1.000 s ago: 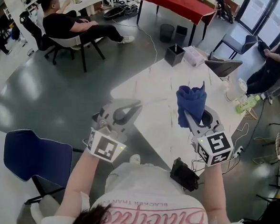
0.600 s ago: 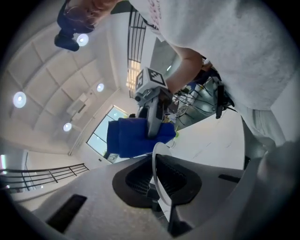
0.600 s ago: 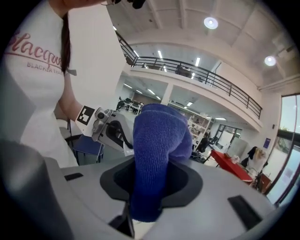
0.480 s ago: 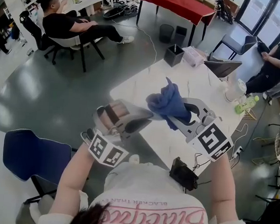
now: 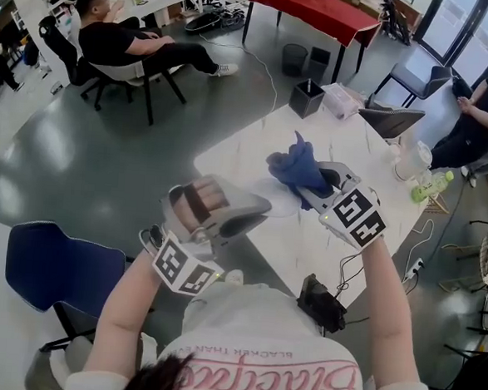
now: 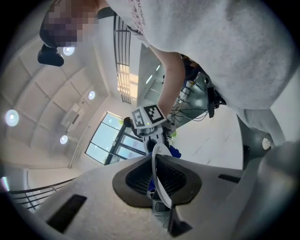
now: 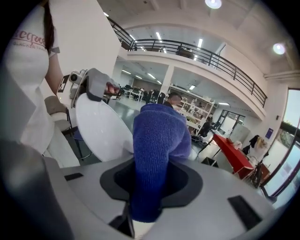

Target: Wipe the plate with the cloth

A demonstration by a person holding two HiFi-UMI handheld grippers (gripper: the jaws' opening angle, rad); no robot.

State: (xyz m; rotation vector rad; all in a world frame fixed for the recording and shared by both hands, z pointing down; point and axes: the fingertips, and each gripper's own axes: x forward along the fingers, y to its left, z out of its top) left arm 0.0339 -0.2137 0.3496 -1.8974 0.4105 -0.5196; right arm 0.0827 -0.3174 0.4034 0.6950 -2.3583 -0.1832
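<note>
Your left gripper point(image 5: 251, 209) holds a thin white round plate point(image 5: 287, 205) by its rim above the white desk point(image 5: 247, 153). Your right gripper point(image 5: 321, 185) has its jaws closed on a crumpled blue cloth point(image 5: 297, 169), which meets the plate's far edge.

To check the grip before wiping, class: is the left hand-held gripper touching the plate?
Touching. The left gripper view shows the plate edge-on, its rim clamped between the jaws of the left hand-held gripper.

Above the table point(image 5: 239, 152), cloth point(image 7: 157, 140) right of plate point(image 7: 101, 126).
</note>
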